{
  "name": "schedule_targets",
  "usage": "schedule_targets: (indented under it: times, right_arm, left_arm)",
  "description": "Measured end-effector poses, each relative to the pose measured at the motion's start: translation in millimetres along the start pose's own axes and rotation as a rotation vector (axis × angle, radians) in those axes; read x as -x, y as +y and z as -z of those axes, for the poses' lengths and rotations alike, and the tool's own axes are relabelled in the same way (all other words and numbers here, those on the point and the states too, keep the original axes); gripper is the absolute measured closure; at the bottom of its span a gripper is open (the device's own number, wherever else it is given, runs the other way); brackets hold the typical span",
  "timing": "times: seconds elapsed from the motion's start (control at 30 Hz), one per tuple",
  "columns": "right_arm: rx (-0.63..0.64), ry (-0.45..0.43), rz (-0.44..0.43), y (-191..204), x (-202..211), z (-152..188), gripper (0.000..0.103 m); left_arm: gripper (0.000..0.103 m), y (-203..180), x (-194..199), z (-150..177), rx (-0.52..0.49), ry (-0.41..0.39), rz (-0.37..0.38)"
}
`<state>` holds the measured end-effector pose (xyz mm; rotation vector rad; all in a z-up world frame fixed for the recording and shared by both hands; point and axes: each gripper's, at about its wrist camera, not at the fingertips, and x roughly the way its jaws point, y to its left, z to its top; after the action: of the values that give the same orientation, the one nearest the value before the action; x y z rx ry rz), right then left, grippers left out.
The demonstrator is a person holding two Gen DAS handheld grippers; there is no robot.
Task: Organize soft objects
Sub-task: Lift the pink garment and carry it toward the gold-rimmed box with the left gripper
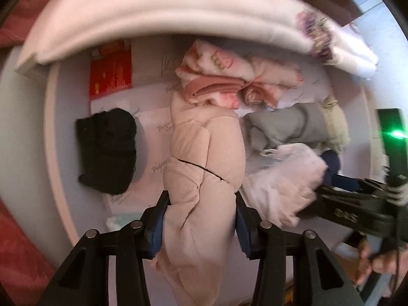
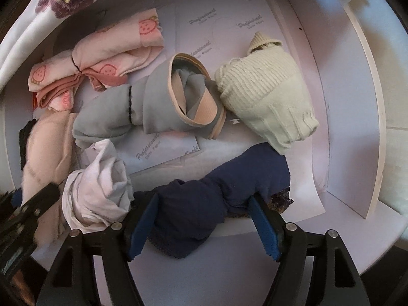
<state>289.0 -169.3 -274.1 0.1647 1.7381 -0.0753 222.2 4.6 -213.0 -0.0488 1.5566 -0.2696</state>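
Pink padded roll [image 1: 204, 163] sits clamped between the left gripper [image 1: 201, 211] pads, lengthwise in the white drawer [image 1: 63, 132]. The right gripper [image 2: 201, 227] straddles the navy bundle [image 2: 216, 191], both pads touching it. Beyond lie a white bundle [image 2: 102, 178], grey roll [image 2: 153, 107], cream knit [image 2: 267, 102] and strawberry-print cloth [image 2: 102, 58].

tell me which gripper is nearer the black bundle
Left. The left gripper straddles the beige roll, and the black bundle lies just beside that roll. The right gripper sits around the navy bundle, beyond the white bundle.
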Motion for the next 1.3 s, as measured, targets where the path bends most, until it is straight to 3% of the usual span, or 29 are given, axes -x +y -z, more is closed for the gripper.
schedule_targets:
  times: [0.27, 0.47, 0.6, 0.8, 1.03, 1.3]
  right_arm:
    - [0.008, -0.004, 0.004, 0.2, -0.8, 2.3, 0.029]
    - [0.016, -0.007, 0.01, 2.2, 2.7, 3.7, 0.029]
    - [0.013, -0.007, 0.004, 3.1, 1.9, 3.9, 0.029]
    - [0.014, -0.003, -0.001, 3.9, 0.9, 2.1, 0.028]
    - [-0.001, 0.009, -0.038, 0.6, 1.7, -3.3, 0.028]
    - [-0.008, 0.007, -0.05, 2.4, 2.5, -10.0, 0.028]
  left_arm:
    - [0.057, 3.1, 65.1, 19.1, 0.046, -0.135, 0.116]
    - [0.057, 22.2, 109.2, 17.9, 0.2, -0.232, 0.342]
    - [0.057, 23.6, 133.4, -12.2, 0.295, -0.284, 0.47]
    - [0.057, 30.6, 162.2, -79.0, 0.396, -0.291, 0.578]
    - [0.057, 39.7, 164.2, -149.2, 0.439, -0.32, 0.507]
    - [0.057, 34.1, 149.8, -177.9, 0.36, -0.49, 0.367]
